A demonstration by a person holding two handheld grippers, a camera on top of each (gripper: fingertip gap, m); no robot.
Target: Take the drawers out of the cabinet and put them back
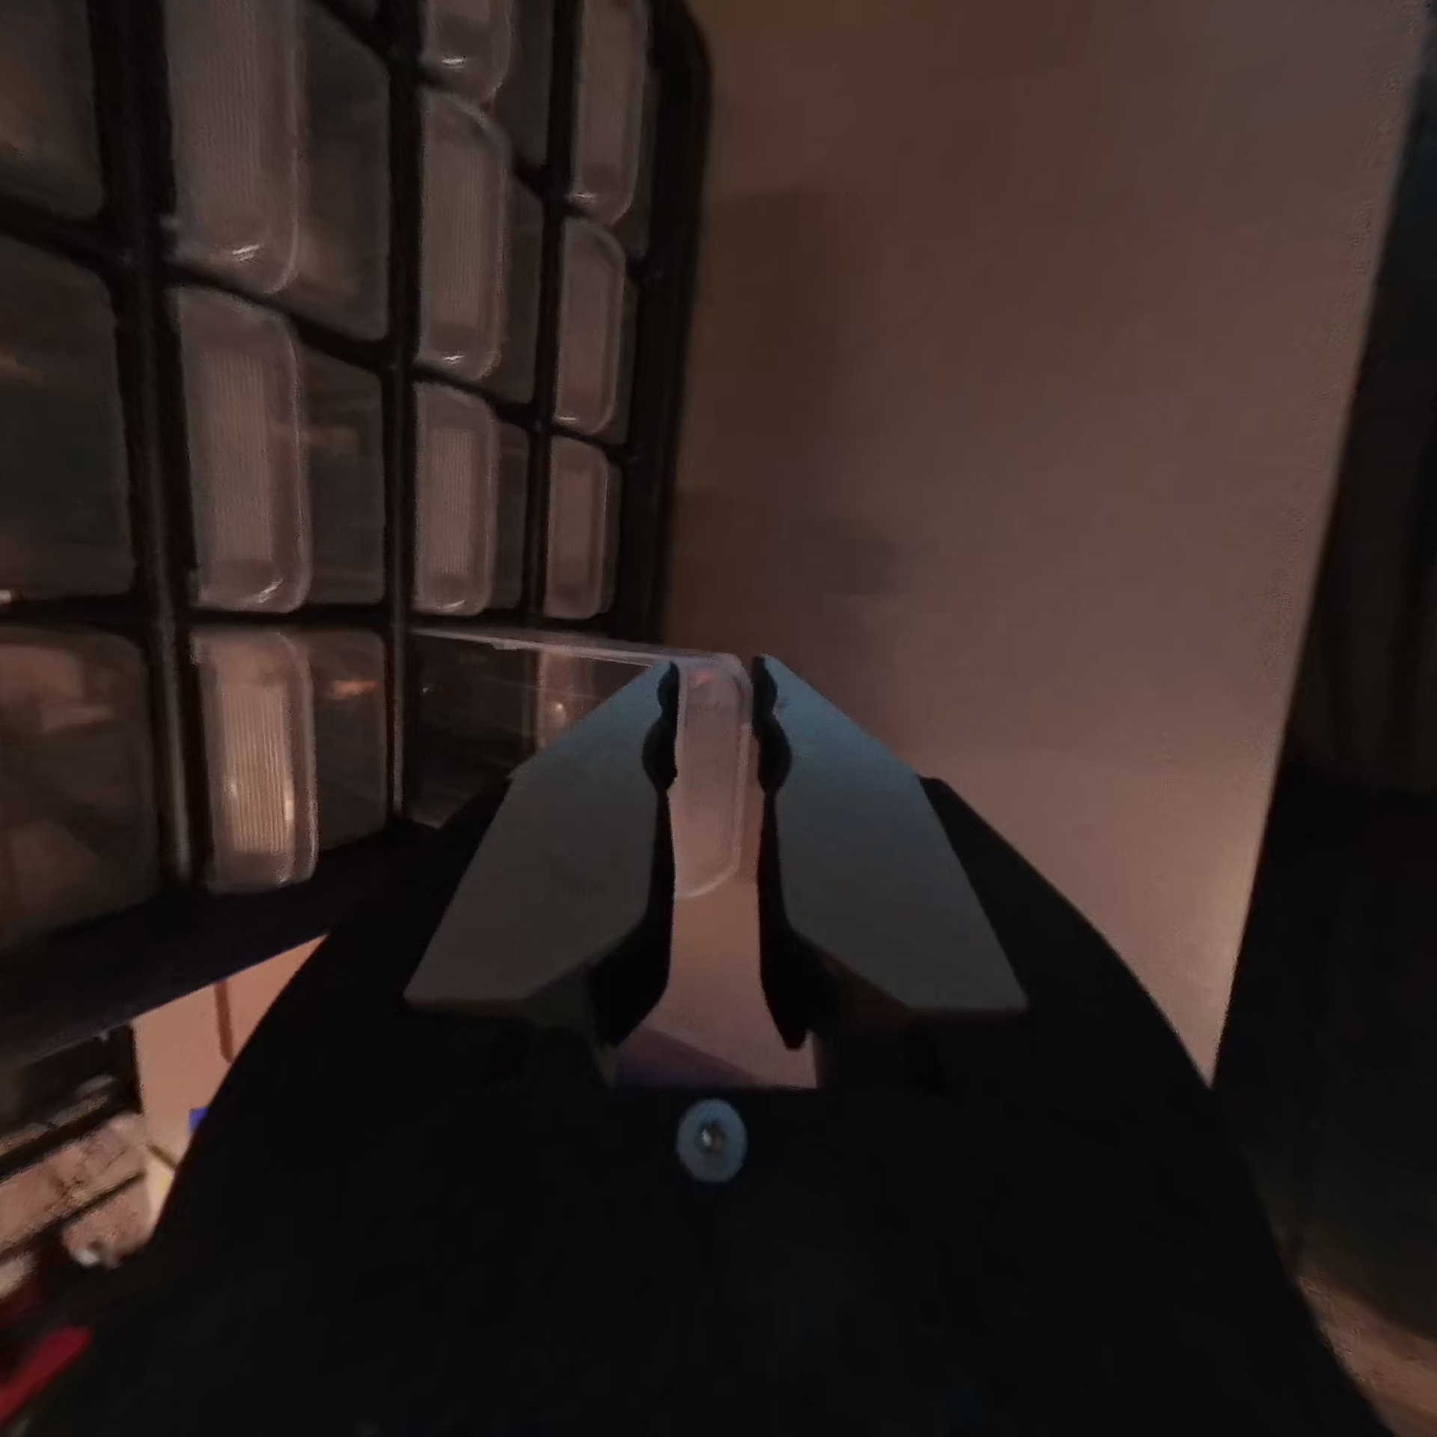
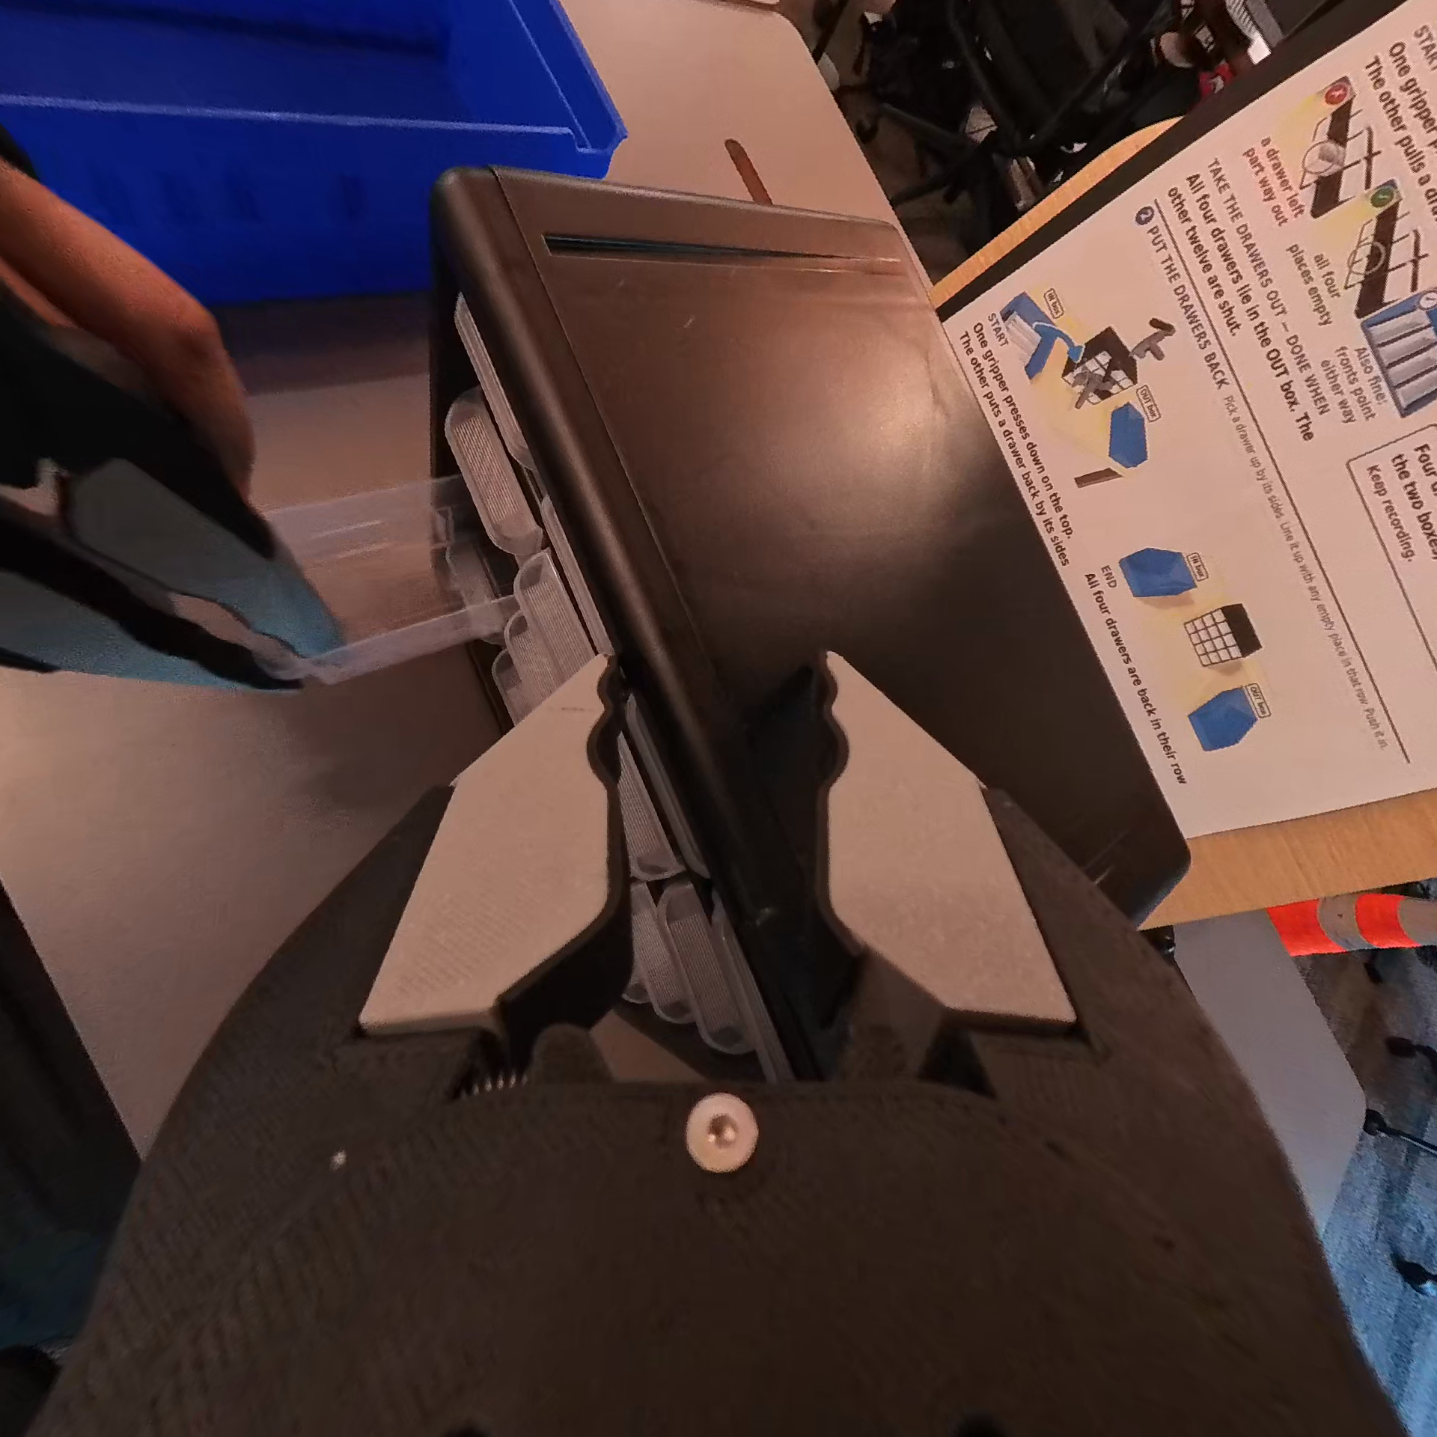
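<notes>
- Clear plastic drawer [image 1: 704,766], drawn part way out of a slot in the black cabinet [image 1: 669,389], at the bottom row of the cabinet's grid as seen in the left wrist view; same drawer [image 2: 373,583] jutting from the cabinet's front face in the right wrist view.
- Clamped at its front pull tab by the left gripper [image 1: 714,676], grey fingers closed against either side of the tab.
- Other clear drawers [image 1: 241,482] seated in their slots, above and beside the pulled one.
- Cabinet [image 2: 777,482] on a pale table [image 2: 155,777], smooth black outer panel facing the right wrist camera.
- Right gripper [image 2: 719,669] at the cabinet's near edge, fingers spread apart, edge of the cabinet lying between them; contact with the panel not clear.
- Left gripper [image 2: 179,591] also visible in the right wrist view, in front of the cabinet, a person's hand [image 2: 117,334] behind it.
- Blue bin [image 2: 311,101] beyond the cabinet, on the far side of the table.
- Printed instruction sheet [image 2: 1244,466] on a wooden board, just beside the cabinet's back edge.
</notes>
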